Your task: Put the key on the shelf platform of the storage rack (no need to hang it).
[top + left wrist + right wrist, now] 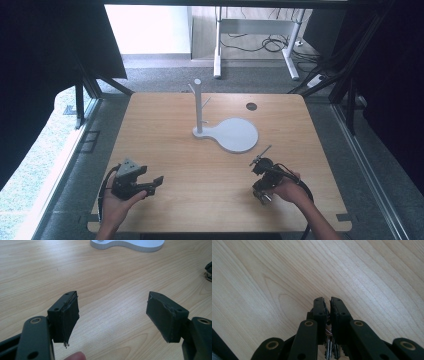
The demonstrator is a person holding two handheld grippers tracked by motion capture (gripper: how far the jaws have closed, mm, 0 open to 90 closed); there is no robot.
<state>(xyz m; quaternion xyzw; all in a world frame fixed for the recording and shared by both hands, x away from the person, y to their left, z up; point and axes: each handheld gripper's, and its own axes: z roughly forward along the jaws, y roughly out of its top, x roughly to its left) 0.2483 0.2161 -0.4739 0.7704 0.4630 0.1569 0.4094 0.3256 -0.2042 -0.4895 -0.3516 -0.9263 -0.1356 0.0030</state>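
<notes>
Right gripper view | right gripper (329,301) nearly closed, clamping keys (331,347) | keys hang below pads

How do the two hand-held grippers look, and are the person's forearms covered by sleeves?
Both are black. The left gripper carries a grey three-cornered plate with dark dots on top; its pads are flat, rectangular and frayed at the edges. The right gripper has slim jaw links with brass-coloured rivets, and a black cable loops from it. The forearms show no sleeves.

Grey carpet (165,80) (white desk legs (218,50))
</notes>
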